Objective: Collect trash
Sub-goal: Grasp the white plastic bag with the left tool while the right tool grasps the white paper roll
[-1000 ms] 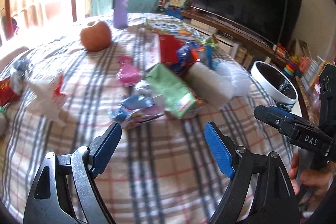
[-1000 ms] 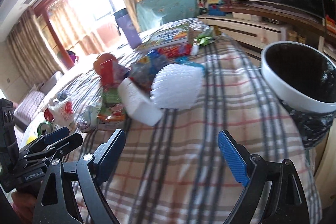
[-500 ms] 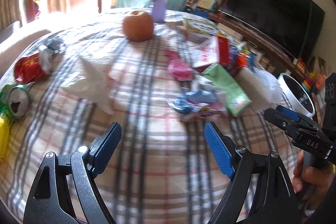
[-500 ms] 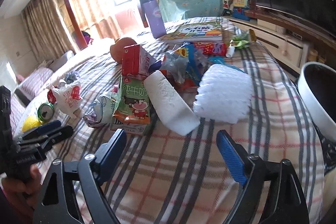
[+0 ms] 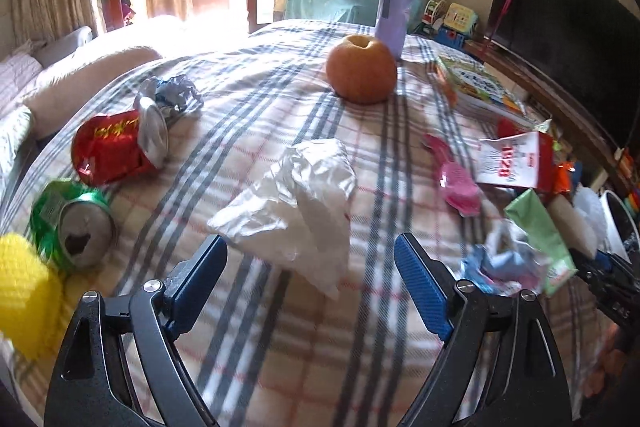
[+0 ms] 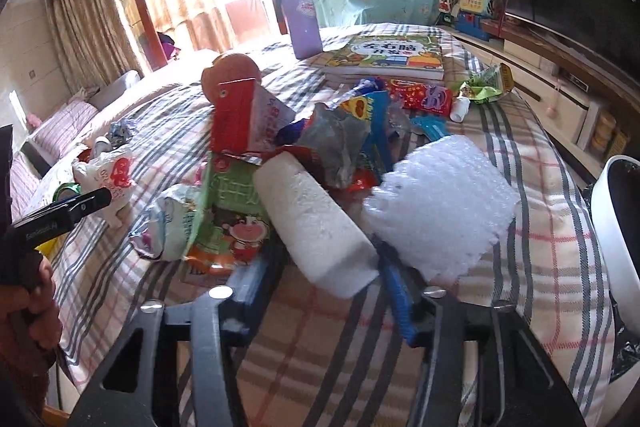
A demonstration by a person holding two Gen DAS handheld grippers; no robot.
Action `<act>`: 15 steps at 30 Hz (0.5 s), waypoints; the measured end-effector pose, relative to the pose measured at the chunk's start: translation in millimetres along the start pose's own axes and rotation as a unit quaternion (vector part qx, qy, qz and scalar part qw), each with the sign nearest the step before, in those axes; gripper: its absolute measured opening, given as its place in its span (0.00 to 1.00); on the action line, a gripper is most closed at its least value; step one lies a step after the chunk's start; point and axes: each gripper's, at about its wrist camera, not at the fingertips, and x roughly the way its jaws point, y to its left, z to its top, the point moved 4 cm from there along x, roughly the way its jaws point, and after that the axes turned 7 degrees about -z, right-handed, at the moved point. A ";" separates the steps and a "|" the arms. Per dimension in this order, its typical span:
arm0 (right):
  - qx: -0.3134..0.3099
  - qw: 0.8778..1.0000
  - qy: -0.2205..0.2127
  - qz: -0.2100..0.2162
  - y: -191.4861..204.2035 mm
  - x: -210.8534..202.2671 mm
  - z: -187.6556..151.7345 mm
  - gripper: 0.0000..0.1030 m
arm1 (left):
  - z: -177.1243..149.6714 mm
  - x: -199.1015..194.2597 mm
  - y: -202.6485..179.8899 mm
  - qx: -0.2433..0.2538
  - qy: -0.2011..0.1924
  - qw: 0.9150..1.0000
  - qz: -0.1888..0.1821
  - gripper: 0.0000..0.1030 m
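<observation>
My left gripper (image 5: 310, 277) is open, its blue pads on either side of a crumpled white plastic bag (image 5: 298, 205) lying on the plaid tablecloth. A crushed red can (image 5: 116, 145), a green can (image 5: 72, 227) and foil (image 5: 176, 95) lie to its left. My right gripper (image 6: 324, 281) is open, its pads straddling the near end of a white foam roll (image 6: 312, 223). A bubble wrap piece (image 6: 436, 211), a green milk carton (image 6: 228, 211) and several wrappers lie around the roll.
An apple (image 5: 360, 69), a purple bottle (image 5: 394, 9) and a children's book (image 6: 384, 57) sit farther back. A white bin with a black liner (image 6: 618, 243) stands at the table's right edge. A yellow object (image 5: 24, 291) lies at the near left.
My left gripper has swung left, from the wrapper pile to the white bag and cans. My right gripper has moved forward until its pads flank the foam roll.
</observation>
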 end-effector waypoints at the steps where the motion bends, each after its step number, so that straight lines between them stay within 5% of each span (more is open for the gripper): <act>1: 0.002 1.000 0.002 -0.002 -1.5 1.2 -0.1 0.39 | 1.1 5.1 0.2 0.003 0.002 1.000 0.005 0.85; 5: 0.013 1.000 0.005 0.004 -6.5 0.7 -2.7 0.40 | -1.3 23.6 3.3 0.009 0.024 1.000 0.005 0.74; 7: 0.021 1.000 0.004 0.010 -9.6 -1.3 -2.9 0.42 | -3.2 29.8 3.4 0.007 0.038 0.999 -0.008 0.51; 9: 0.025 1.000 0.003 0.012 -11.9 -2.2 -2.0 0.43 | -4.7 33.5 4.1 0.003 0.047 0.999 -0.020 0.38; 15: 0.024 1.000 0.000 0.013 -13.1 1.0 2.1 0.47 | -6.4 20.6 -3.8 0.015 0.036 0.998 -0.046 0.33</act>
